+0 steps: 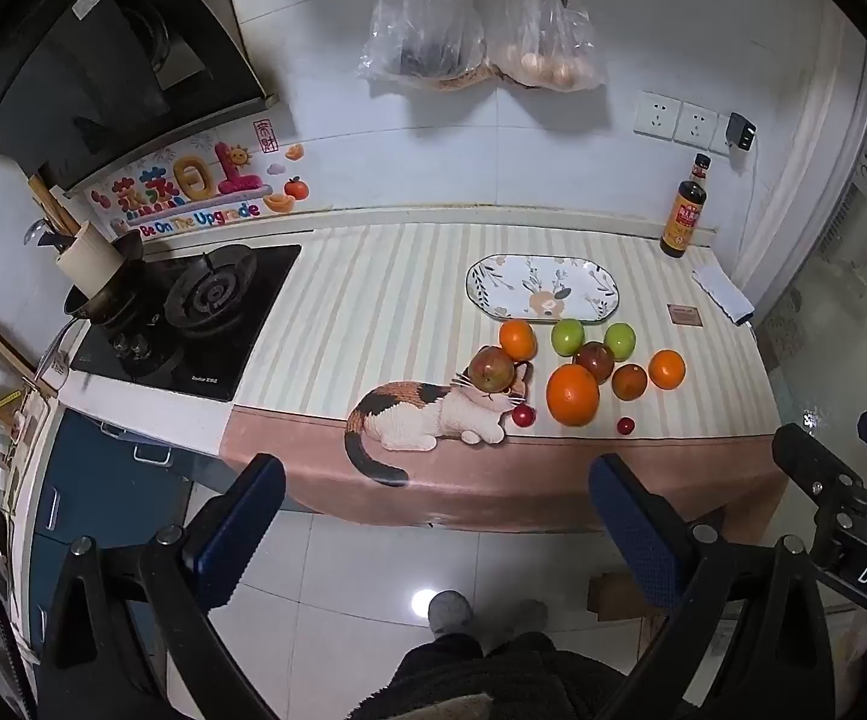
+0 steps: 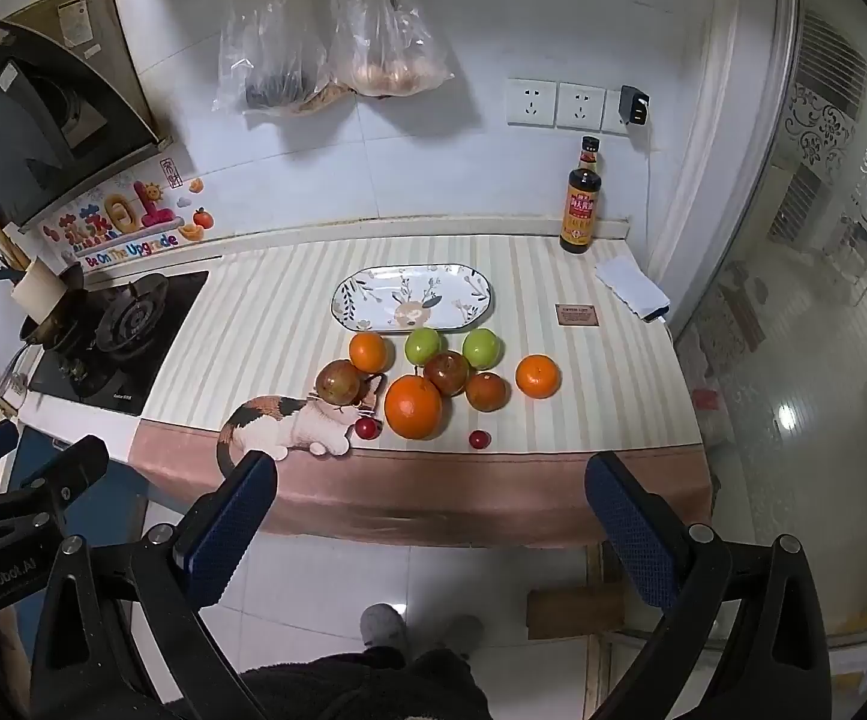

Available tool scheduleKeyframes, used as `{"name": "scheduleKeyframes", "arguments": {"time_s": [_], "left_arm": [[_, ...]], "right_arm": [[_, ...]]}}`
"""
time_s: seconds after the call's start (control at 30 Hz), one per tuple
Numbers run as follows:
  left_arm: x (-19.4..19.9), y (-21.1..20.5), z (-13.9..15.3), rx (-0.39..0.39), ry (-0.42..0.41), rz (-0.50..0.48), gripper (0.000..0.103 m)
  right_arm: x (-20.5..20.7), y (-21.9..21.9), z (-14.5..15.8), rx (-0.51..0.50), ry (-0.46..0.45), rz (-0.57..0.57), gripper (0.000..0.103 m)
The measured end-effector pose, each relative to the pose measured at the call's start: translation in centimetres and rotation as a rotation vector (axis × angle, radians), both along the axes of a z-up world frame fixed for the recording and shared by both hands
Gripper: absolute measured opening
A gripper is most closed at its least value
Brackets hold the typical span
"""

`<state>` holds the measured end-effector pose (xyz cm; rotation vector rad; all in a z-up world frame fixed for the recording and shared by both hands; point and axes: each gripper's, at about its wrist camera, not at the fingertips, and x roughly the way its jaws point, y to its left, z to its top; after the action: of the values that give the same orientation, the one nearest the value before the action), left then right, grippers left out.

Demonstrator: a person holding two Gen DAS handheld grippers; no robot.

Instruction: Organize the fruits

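Several fruits lie on the striped counter mat in front of an empty oval patterned plate point(image 1: 541, 288) point(image 2: 412, 299). There is a big orange point(image 1: 572, 394) point(image 2: 413, 407), smaller oranges point(image 1: 518, 339) point(image 2: 537, 376), two green apples point(image 1: 567, 336) point(image 2: 482, 348), red apples point(image 1: 492, 369) point(image 2: 338, 382) and two small red cherry fruits point(image 1: 523, 416) point(image 2: 479, 438). My left gripper point(image 1: 433, 516) is open and empty, held back off the counter's front edge. My right gripper point(image 2: 430, 516) is open and empty too, also off the front edge.
A gas stove point(image 1: 205, 312) with a pot stands at the left. A dark sauce bottle point(image 2: 580, 204) stands at the back right by wall sockets. A white cloth point(image 2: 631, 288) and a small brown card point(image 2: 576, 314) lie at the right. Plastic bags hang on the wall.
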<state>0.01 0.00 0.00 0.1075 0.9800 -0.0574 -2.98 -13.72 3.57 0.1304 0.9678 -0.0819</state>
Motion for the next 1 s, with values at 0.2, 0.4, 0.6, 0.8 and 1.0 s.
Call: {"name": "scheduleKeyframes", "arguments": {"time_s": [0.2, 0.4, 0.6, 0.8, 1.0], "left_arm": [[0.1, 0.1, 0.1, -0.003, -0.006, 0.006, 0.103], [0.0, -0.7, 0.2, -0.001, -0.009, 0.004, 0.103], [-0.2, -0.7, 0.4, -0.006, -0.011, -0.009, 0.103], [-0.4, -0.6, 0.5, -0.010, -0.014, -0.012, 0.103], [-0.4, -0.8, 0.7, -0.012, -0.016, -0.017, 0.103]], "right_arm": [[-0.2, 0.1, 0.2, -0.008, -0.005, 0.002, 0.103], [-0.5, 0.4, 0.3, -0.005, -0.010, 0.000, 0.103], [-1.0, -0.1, 0.8, 0.002, -0.019, -0.013, 0.103], [-1.1, -0.5, 0.9, 0.006, -0.020, -0.025, 0.103], [-1.2, -0.6, 1.0, 0.005, -0.025, -0.030, 0.103]]}}
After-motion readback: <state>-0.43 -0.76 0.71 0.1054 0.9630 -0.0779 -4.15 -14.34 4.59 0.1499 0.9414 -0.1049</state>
